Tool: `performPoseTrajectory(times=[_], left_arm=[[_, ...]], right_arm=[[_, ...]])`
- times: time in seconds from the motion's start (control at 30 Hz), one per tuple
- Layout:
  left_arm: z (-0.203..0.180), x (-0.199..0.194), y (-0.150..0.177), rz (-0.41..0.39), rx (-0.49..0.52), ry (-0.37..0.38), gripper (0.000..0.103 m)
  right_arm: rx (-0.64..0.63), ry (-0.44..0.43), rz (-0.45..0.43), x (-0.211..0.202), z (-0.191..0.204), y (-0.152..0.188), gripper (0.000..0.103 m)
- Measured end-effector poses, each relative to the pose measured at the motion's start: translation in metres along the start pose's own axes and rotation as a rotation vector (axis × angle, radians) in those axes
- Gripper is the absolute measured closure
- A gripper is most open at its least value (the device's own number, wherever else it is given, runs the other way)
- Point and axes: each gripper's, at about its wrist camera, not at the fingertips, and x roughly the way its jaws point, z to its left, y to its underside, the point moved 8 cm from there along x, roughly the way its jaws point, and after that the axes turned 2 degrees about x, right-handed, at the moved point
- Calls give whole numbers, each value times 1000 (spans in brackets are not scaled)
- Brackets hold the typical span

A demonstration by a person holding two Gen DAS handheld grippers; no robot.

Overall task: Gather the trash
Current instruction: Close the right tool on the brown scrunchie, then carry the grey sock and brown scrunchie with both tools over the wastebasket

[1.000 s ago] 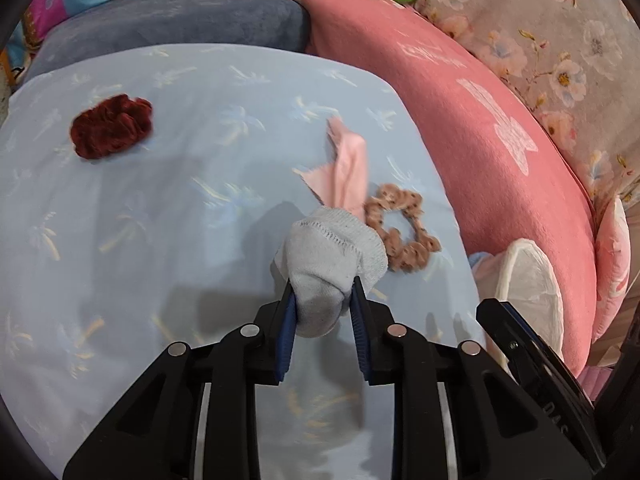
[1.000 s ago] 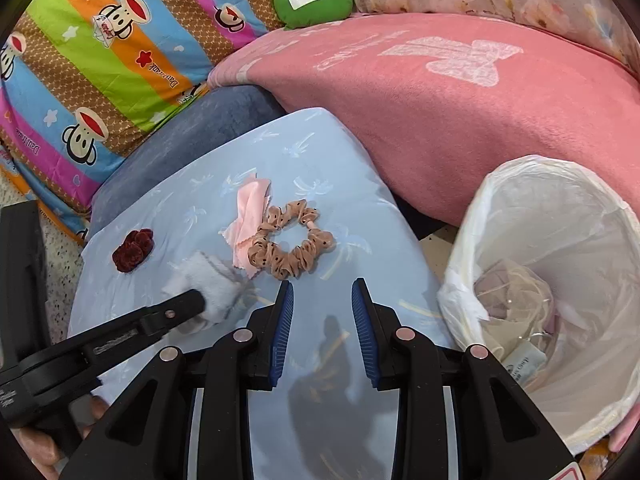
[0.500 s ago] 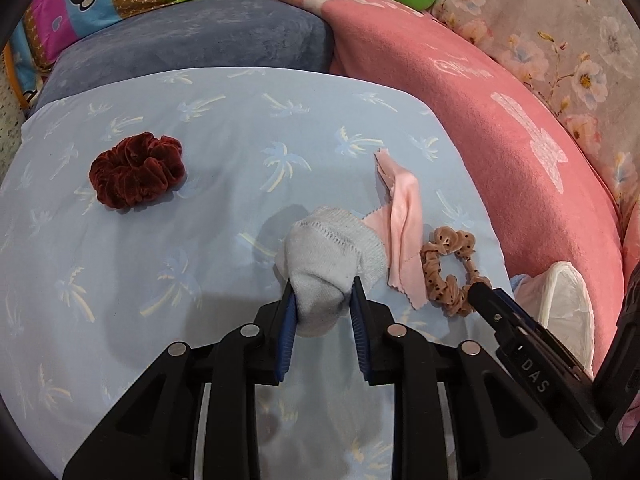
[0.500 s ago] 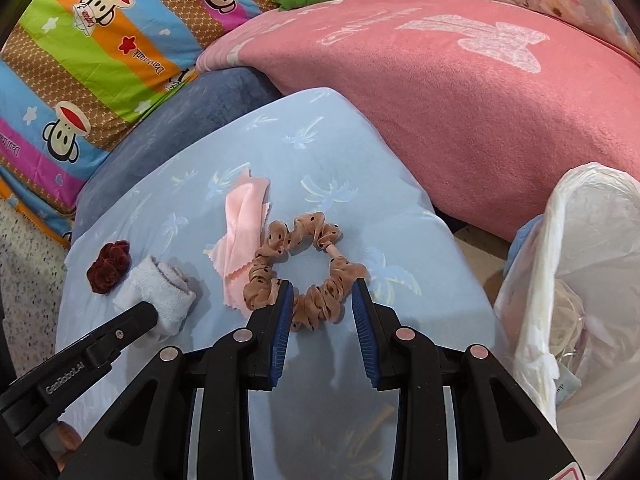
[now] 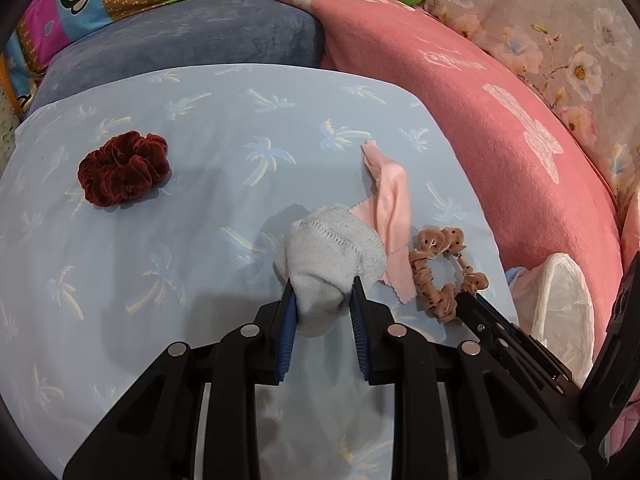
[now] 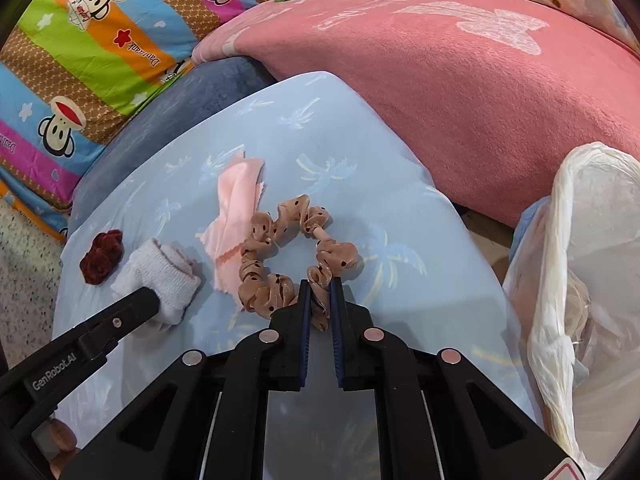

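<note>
My left gripper (image 5: 323,290) is shut on a rolled pale grey sock (image 5: 332,256), held just above the light blue palm-print cloth (image 5: 200,240); the sock (image 6: 160,272) shows at the left in the right wrist view. My right gripper (image 6: 320,288) has its jaws closing on the near side of a tan dotted scrunchie (image 6: 288,252), whose fabric is pinched between the pads. That scrunchie (image 5: 440,272) lies right of the sock. A pink cloth scrap (image 5: 392,220) lies beside both. A dark red scrunchie (image 5: 122,172) sits at the far left.
A bin lined with a white bag (image 6: 580,280) stands at the right, off the cloth's edge, with some litter inside. A pink blanket (image 6: 460,80), a blue cushion (image 5: 180,44) and a striped cartoon quilt (image 6: 80,40) ring the far side.
My right gripper came down and forward from beside the bin onto the tan scrunchie and closed on it. The left gripper keeps its hold on the sock with little movement.
</note>
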Motion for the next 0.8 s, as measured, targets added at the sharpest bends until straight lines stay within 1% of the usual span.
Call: performPoseTrajectory(times=[0.2, 0.47, 0.8], left_arm=[[-14, -15, 8, -12, 12, 12, 78], [-46, -35, 20, -27, 54, 46, 78], [-90, -61, 30, -62, 127, 79, 78]], right_arm=[[-4, -19, -25, -32, -1, 10, 95], [-7, -31, -73, -78, -8, 19, 95], [20, -25, -148, -133, -34, 20, 95]])
